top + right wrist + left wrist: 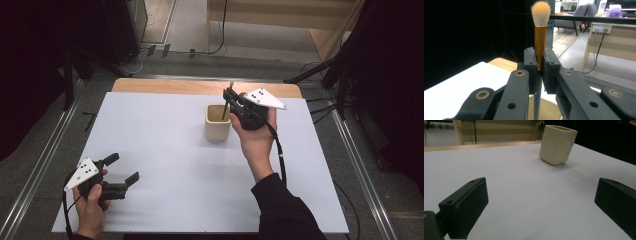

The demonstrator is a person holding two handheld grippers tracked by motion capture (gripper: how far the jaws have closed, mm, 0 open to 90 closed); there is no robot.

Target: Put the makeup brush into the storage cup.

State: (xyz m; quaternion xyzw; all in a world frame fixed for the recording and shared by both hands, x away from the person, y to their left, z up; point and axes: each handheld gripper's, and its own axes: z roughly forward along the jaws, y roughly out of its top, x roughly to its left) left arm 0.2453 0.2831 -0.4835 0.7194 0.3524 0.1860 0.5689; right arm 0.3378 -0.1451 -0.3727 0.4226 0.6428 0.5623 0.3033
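From the high view we've got a white table (165,165) with a cream square cup (218,122) sitting near the middle toward the far side, and nothing else lying on the sheet around it. Our right gripper (229,96) hangs right over the cup's far right corner, jaws clamped on a makeup brush (227,102) that stands upright, its dark handle dipping into the cup's mouth; from up here the brush is just a thin stick with a pale dot on top, really hard to read. Our left gripper (122,169) sits well apart at the near left corner, jaws spread with nothing in them. Past the table edge there's grey floor, cables and a wooden frame (280,15), all well clear of the action. In the left gripper view the two black jaws stand wide over bare table, and the cup (557,144) shows from the side, looking tilted because the camera is rolled; its top is cut off at the frame edge, so we can't see the inside. The right gripper view gives us what the others don't: the brush (540,37) has a gold ferrule and fluffy peach bristles pointing up, pinched tight between the pads. The handle's lower end drops behind the gripper linkage, and the cup (549,110) is only a cream sliver below.
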